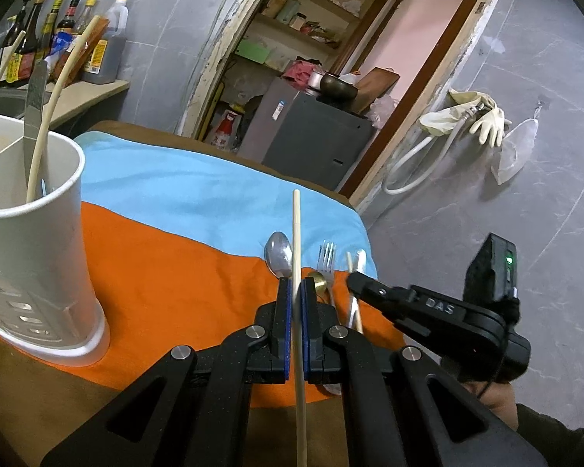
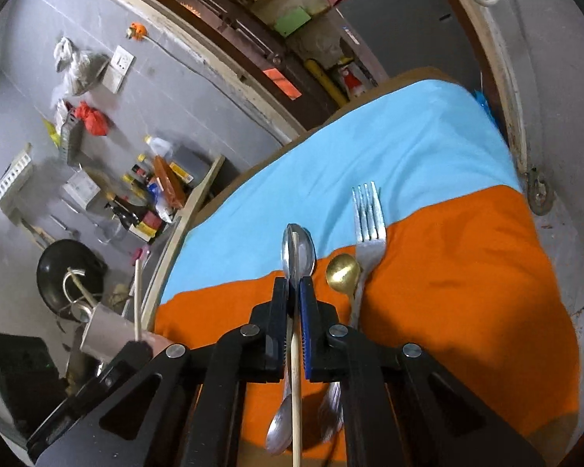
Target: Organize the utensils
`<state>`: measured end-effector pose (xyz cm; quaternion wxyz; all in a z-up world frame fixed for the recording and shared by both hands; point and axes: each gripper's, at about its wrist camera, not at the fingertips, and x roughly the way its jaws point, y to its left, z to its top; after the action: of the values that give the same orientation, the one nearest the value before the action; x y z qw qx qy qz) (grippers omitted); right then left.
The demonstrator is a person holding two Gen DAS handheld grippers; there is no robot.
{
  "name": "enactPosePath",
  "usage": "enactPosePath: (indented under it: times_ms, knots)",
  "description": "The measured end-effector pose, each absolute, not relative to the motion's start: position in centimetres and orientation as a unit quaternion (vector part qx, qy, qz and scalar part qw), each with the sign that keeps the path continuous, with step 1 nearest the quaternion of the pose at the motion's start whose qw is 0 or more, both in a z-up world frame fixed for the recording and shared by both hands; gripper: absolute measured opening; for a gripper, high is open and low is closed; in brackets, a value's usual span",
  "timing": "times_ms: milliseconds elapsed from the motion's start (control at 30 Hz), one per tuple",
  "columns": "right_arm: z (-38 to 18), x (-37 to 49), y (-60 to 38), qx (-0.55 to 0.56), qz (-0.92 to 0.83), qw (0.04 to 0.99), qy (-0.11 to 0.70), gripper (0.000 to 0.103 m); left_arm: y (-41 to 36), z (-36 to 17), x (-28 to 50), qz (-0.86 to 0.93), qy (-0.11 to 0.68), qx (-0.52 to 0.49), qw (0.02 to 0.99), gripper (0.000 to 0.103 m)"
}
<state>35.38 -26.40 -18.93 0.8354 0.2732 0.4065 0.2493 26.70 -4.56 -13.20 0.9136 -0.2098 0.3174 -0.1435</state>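
Note:
My left gripper is shut on a pale chopstick that points forward above the orange cloth. The white utensil holder stands at the left with two chopsticks and a metal handle in it. A silver spoon, a gold spoon and a fork lie ahead on the cloth. My right gripper is shut on another chopstick together with a silver spoon. It also shows at the right of the left wrist view. The fork and gold spoon lie just right of it.
An orange cloth and a blue cloth cover the brown table. Sauce bottles stand on a counter behind the holder. A grey cabinet stands beyond the table's far edge. The table edge drops off at the right.

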Motion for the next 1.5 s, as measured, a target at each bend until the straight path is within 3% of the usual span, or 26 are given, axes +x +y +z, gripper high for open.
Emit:
enactPosePath:
  times_ms: [133, 400, 467, 733, 833, 867, 933, 967, 1100, 1500]
  knots:
    - [-18.4, 34.5, -26.6, 0.278, 0.25, 0.833, 0.408, 0.004, -4.6, -12.8, 26.2, -0.151, 0.314, -0.209, 0.914, 0.002]
    - [-20.3, 34.7, -24.4, 0.24, 0.244, 0.804, 0.486, 0.011, -4.5, -12.9, 25.5, -0.154, 0.323, -0.208, 0.911, 0.002]
    - [-19.4, 34.7, -24.0, 0.203, 0.245, 0.823, 0.471, 0.031, -4.4, -13.0, 25.5, -0.151, 0.326, -0.21, 0.909, 0.002]
    - [-20.7, 43.1, -25.8, 0.166, 0.213, 0.843, 0.466, 0.031, -3.9, -14.5, 26.9, -0.133, 0.333, -0.225, 0.906, 0.002]
    - [-21.9, 45.6, -26.0, 0.166, 0.236, 0.833, 0.472, 0.028, -3.7, -14.5, 27.1, -0.126, 0.334, -0.229, 0.905, 0.002]
    - [-21.9, 46.2, -25.9, 0.157, 0.238, 0.834, 0.472, 0.016, -3.8, -14.4, 27.1, -0.125, 0.334, -0.23, 0.905, 0.002]
    - [-22.2, 46.6, -25.7, 0.155, 0.254, 0.83, 0.473, 0.01, -3.7, -14.2, 27.0, -0.126, 0.333, -0.23, 0.905, 0.002]
    - [-22.3, 46.6, -25.5, 0.152, 0.266, 0.832, 0.463, 0.002, -3.8, -14.1, 26.9, -0.128, 0.333, -0.229, 0.906, 0.002]
    - [-20.8, 44.5, -25.9, 0.164, 0.283, 0.835, 0.442, 0.001, -4.0, -12.6, 26.2, -0.147, 0.313, -0.223, 0.911, 0.002]
    - [-6.5, 33.2, -24.2, 0.068, 0.248, 0.94, 0.223, 0.001, -0.8, -5.5, 25.3, -0.182, 0.217, -0.236, 0.93, 0.002]
